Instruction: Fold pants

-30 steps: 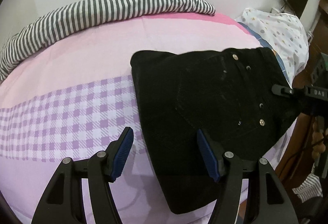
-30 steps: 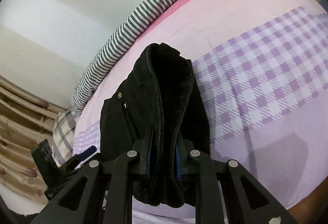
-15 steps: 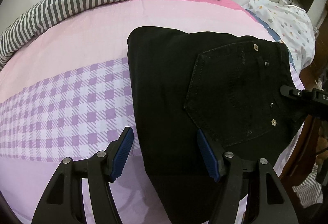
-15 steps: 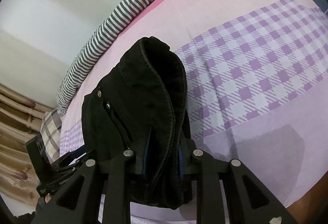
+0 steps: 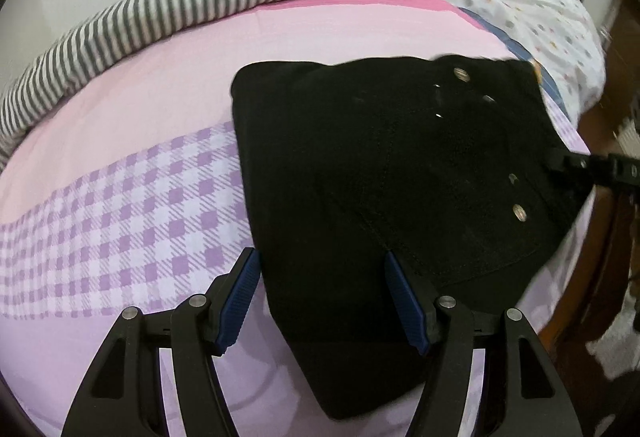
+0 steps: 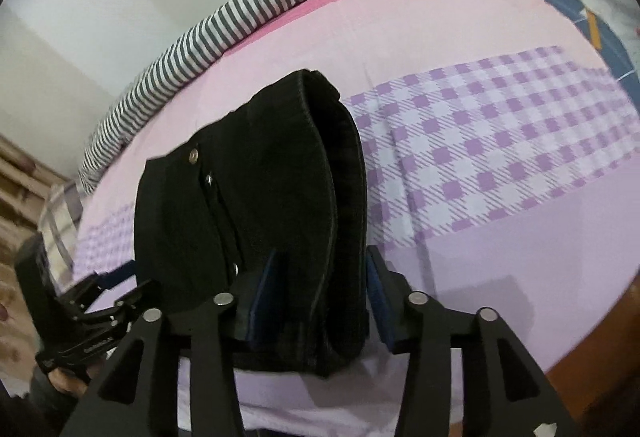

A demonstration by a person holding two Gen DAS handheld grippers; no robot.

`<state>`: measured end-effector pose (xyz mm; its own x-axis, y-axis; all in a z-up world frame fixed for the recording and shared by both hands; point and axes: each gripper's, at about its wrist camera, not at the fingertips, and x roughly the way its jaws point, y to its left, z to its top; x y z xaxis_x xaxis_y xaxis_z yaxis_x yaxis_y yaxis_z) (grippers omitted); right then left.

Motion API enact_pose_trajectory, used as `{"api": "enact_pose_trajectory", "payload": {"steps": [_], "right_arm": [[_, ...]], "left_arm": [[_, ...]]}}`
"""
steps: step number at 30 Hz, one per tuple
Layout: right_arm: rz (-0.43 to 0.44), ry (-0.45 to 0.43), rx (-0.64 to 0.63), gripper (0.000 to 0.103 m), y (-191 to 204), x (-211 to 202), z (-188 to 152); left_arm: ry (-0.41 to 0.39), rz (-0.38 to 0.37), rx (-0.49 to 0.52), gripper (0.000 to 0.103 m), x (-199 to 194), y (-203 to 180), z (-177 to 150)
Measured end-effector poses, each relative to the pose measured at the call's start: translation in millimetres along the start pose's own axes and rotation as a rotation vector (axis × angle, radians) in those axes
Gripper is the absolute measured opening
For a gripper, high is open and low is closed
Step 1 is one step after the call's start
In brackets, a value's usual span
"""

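Observation:
The black pants (image 5: 400, 173) lie folded on the pink and purple bed sheet (image 5: 120, 197), waistband and rivets toward the right. My left gripper (image 5: 322, 293) is open and empty, its jaws wide apart over the pants' near left edge. In the right wrist view the pants' thick waistband end (image 6: 304, 197) rises between the jaws of my right gripper (image 6: 322, 297), which has opened partway; the blue pads stand beside the cloth. The right gripper also shows at the pants' right edge in the left wrist view (image 5: 592, 165).
A grey striped blanket (image 5: 180, 9) runs along the far side of the bed by the wall. A white dotted cloth (image 5: 548, 25) lies at the far right corner. The bed's wooden edge (image 6: 600, 337) is close on the right. The left gripper (image 6: 80, 321) shows at lower left.
My right gripper's jaws have spread from a tight grip on the waistband to partly open. The left gripper stayed open and drew back a little from the pants.

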<state>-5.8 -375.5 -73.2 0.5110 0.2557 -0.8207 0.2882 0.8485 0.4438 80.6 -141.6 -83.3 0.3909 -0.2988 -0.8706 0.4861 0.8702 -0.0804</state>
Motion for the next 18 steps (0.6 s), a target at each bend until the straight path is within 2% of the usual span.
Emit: {"api": "enact_pose_trajectory", "payload": {"steps": [5, 8, 13, 18], "right_arm": [[-0.013, -0.009, -0.002, 0.047, -1.9, -8.5, -13.0], [-0.04, -0.002, -0.018, 0.047, -1.0, -8.0, -17.8], [-0.069, -0.002, -0.016, 0.051, -4.8, -3.0, -22.7], [-0.074, 0.01, 0.007, 0.055, -6.9, -1.4, -19.5]], "left_arm": [[0.002, -0.062, 0.077, 0.065, -11.7, -11.8, -16.8], [0.011, -0.068, 0.107, 0.065, -10.7, -17.0, -24.0], [0.029, -0.105, 0.076, 0.065, -4.2, -11.3, -23.7], [0.019, -0.107, 0.081, 0.065, -9.1, -13.1, -24.7]]}}
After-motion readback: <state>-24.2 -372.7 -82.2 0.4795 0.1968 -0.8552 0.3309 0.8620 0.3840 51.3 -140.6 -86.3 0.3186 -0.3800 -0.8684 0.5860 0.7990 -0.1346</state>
